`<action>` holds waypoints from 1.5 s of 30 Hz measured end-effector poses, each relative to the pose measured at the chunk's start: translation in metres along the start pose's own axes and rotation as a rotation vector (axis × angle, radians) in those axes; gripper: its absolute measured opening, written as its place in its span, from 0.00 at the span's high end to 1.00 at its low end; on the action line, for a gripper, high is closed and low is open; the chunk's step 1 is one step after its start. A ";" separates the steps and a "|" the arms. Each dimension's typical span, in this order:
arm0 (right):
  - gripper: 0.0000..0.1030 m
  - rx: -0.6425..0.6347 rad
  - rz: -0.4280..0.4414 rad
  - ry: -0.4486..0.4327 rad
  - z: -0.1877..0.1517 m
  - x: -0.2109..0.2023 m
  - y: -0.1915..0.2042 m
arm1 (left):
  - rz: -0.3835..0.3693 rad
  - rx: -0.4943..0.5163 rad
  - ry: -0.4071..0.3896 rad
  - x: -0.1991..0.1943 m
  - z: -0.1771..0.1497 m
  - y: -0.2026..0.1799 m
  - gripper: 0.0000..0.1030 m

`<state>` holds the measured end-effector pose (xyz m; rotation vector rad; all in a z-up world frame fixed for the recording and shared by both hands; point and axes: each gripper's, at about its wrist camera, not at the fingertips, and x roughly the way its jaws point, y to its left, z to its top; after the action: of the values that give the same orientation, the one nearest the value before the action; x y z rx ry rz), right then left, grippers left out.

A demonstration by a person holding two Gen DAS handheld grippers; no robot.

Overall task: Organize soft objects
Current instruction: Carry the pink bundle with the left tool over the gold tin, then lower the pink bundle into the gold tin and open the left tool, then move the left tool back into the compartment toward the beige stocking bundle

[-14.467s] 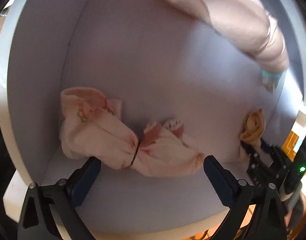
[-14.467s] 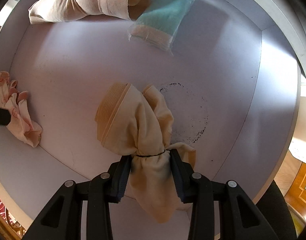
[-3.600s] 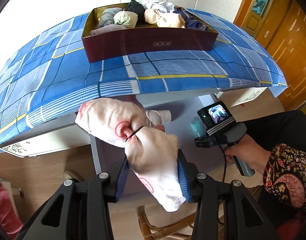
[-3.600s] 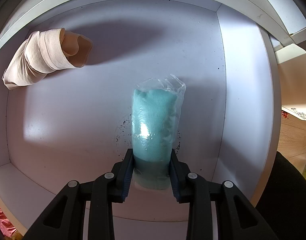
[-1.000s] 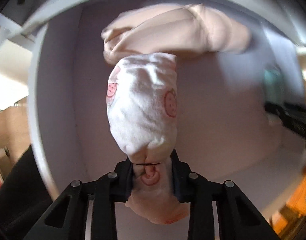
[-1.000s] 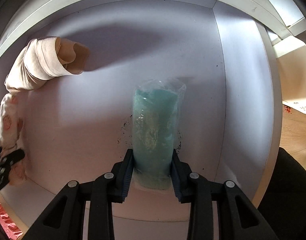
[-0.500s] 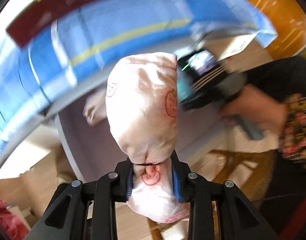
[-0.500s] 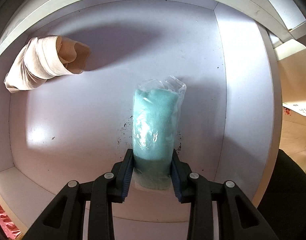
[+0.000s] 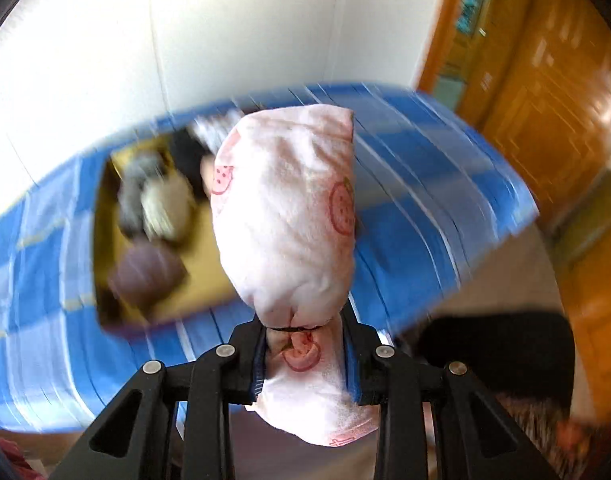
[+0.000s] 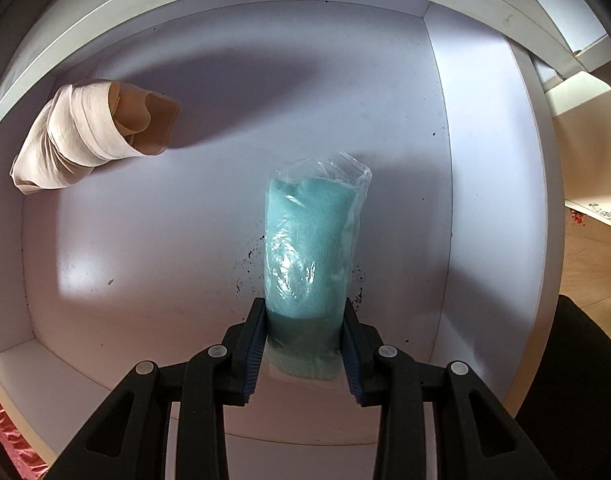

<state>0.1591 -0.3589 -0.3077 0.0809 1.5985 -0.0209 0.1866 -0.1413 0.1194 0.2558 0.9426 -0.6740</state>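
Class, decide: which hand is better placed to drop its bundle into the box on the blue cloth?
Left. Its gripper holds the pink sock bundle before the box; the right gripper faces the white shelf.

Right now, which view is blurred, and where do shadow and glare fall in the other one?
Left wrist view: the blue checked cloth and box are streaked, the pink sock bundle stays sharp. Right wrist view: sharp, a broad shadow across the white drawer, glare on the bagged teal cloth.
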 end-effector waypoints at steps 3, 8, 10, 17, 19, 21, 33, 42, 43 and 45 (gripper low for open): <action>0.66 0.008 0.013 -0.001 0.000 -0.001 -0.003 | 0.052 -0.016 0.002 0.020 0.037 0.014 0.70; 0.66 0.021 0.034 -0.002 -0.002 -0.001 -0.009 | 0.089 -0.082 0.112 0.082 0.058 0.045 0.69; 0.66 0.029 0.046 -0.001 -0.002 -0.002 -0.012 | 0.100 -0.127 0.163 0.104 0.059 0.063 0.69; 0.66 0.045 0.064 0.001 -0.001 -0.004 -0.019 | 0.108 -0.184 0.273 0.147 0.056 0.090 0.69; 0.66 0.042 0.061 0.000 0.000 -0.005 -0.019 | 0.103 -0.165 0.288 0.154 0.057 0.088 0.69; 0.66 0.040 0.059 -0.001 0.000 -0.006 -0.018 | 0.108 -0.147 0.310 0.159 0.055 0.086 0.69; 0.66 0.041 0.055 -0.002 -0.002 -0.010 -0.013 | 0.103 -0.227 0.140 0.114 0.040 0.088 0.30; 0.66 0.022 0.031 -0.004 -0.002 -0.008 -0.002 | 0.076 -0.109 -0.031 0.050 -0.028 0.074 0.27; 0.66 0.019 0.027 -0.005 -0.002 -0.008 -0.001 | 0.072 -0.091 -0.048 0.043 -0.037 0.067 0.27; 0.66 0.013 0.020 -0.006 -0.002 -0.008 0.002 | 0.061 -0.045 -0.074 0.026 -0.064 0.059 0.24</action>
<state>0.1578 -0.3571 -0.2991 0.1072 1.5918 -0.0164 0.1924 -0.0759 0.0570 0.2173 0.8752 -0.6012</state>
